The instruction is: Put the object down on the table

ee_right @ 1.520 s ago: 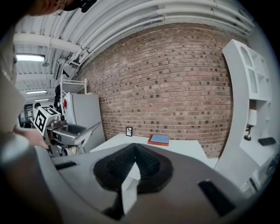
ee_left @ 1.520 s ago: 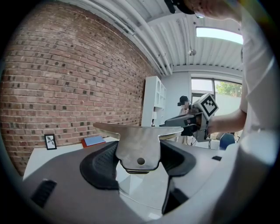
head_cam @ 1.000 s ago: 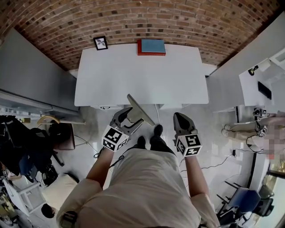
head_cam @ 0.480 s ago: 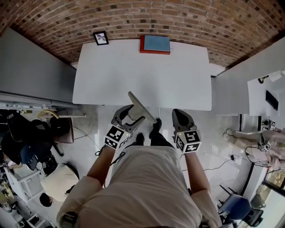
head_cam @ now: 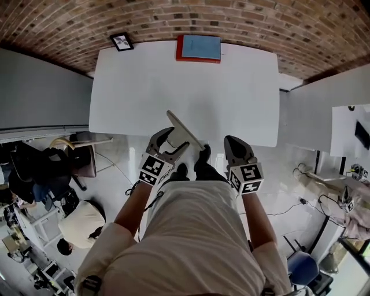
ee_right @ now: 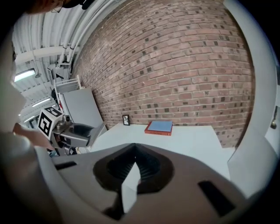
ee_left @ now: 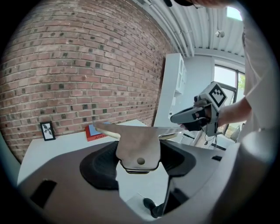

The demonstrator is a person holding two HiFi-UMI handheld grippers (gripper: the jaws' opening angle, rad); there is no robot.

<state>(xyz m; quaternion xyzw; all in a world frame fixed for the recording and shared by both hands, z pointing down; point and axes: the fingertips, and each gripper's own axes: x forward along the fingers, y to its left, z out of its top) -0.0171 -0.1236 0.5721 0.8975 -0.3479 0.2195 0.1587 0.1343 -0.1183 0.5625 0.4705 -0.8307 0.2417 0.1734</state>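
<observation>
Left tongs [head_cam: 173,141]: clamped on the handle end of a board, one pad on each flat face; held low in front of the body, pointing toward the counter.
Board [head_cam: 184,129]: thin, flat and pale, with a small round hole in the handle [ee_left: 140,161]; carried in the air, nothing but the left tongs touching it; from the head view, far end reaching just over the near edge of the counter; from the left gripper view [ee_left: 140,140], seen nearly edge-on, lying about level.
Right tongs [head_cam: 234,144]: closed, tips meeting, nothing between them [ee_right: 133,148]; held beside the left tongs, apart from the board.
Counter [head_cam: 173,81]: white, rectangular, set against the brick wall [head_cam: 173,17]; most of the top bare.
Book [head_cam: 199,48]: red with a blue cover, lying flat at the far edge of the counter, near the middle, close to the wall.
Picture frame [head_cam: 121,41]: small and dark, standing upright at the far left corner of the counter, well apart from the book.
Shoes [head_cam: 199,167]: dark, on the pale floor just short of the counter's near edge, between the two tongs in the head view.
</observation>
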